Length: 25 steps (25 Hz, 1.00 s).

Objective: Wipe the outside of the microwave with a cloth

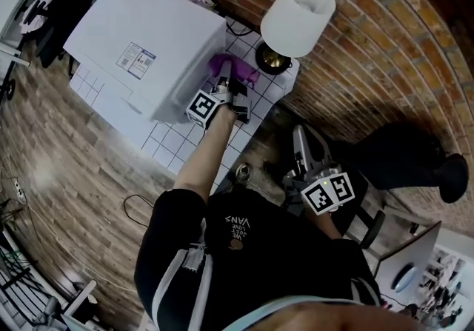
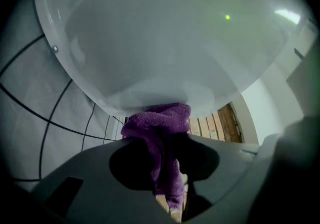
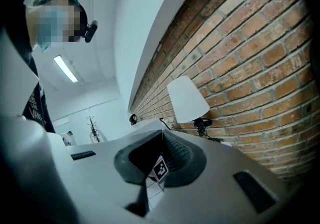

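Head view: tiled counter [image 1: 167,141], brick wall [image 1: 355,48]; left gripper's [image 1: 231,95] fingers pinch cloth [image 1: 231,67]; right gripper's [image 1: 305,138] closed

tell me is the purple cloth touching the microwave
Touching. The left gripper view shows the purple cloth bunched against the microwave wall, with no gap between them.

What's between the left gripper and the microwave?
The cloth: the left gripper is shut on it, and its bunched end seems pressed against the microwave wall. The left gripper view shows it.
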Tool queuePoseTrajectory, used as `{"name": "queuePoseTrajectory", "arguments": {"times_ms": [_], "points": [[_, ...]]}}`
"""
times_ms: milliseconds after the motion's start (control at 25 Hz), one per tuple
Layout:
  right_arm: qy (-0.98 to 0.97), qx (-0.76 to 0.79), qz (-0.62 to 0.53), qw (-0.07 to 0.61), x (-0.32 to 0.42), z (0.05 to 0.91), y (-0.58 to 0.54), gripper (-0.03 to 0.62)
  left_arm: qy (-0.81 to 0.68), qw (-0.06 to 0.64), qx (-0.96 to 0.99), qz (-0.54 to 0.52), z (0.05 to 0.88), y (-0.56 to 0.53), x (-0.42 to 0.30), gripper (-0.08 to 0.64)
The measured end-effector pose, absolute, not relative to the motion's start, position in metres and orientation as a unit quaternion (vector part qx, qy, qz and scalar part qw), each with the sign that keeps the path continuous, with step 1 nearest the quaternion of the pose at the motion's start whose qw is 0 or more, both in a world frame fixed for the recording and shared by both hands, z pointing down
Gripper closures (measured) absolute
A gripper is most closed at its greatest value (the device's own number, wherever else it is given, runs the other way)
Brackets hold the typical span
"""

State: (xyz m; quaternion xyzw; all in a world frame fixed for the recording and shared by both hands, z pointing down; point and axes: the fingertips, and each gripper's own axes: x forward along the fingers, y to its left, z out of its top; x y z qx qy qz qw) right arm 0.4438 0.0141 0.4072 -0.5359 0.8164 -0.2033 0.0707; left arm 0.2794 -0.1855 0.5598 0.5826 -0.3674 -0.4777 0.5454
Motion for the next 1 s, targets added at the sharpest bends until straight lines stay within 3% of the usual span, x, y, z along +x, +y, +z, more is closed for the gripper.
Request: {"name": "queuePoseTrajectory", "arguments": {"times_ms": [320,600,1000], "points": [[0.791,-0.57,-0.211,0.069,0.465,0.413,0.015,0.592,-0.36,0.55,0.603,-0.453,0.564,-0.222,0.302,0.43],[0.808,-0.544,-0.214,0.073,0.441,0.413,0.006,0.592,-0.328,0.558,0.629,-0.43,0.56,-0.177,0.305,0.43],[0.855,-0.464,-0.22,0.07,0.367,0.41,-0.008,0.592,-0.363,0.571,0.577,-0.458,0.58,-0.062,0.219,0.43]]}}
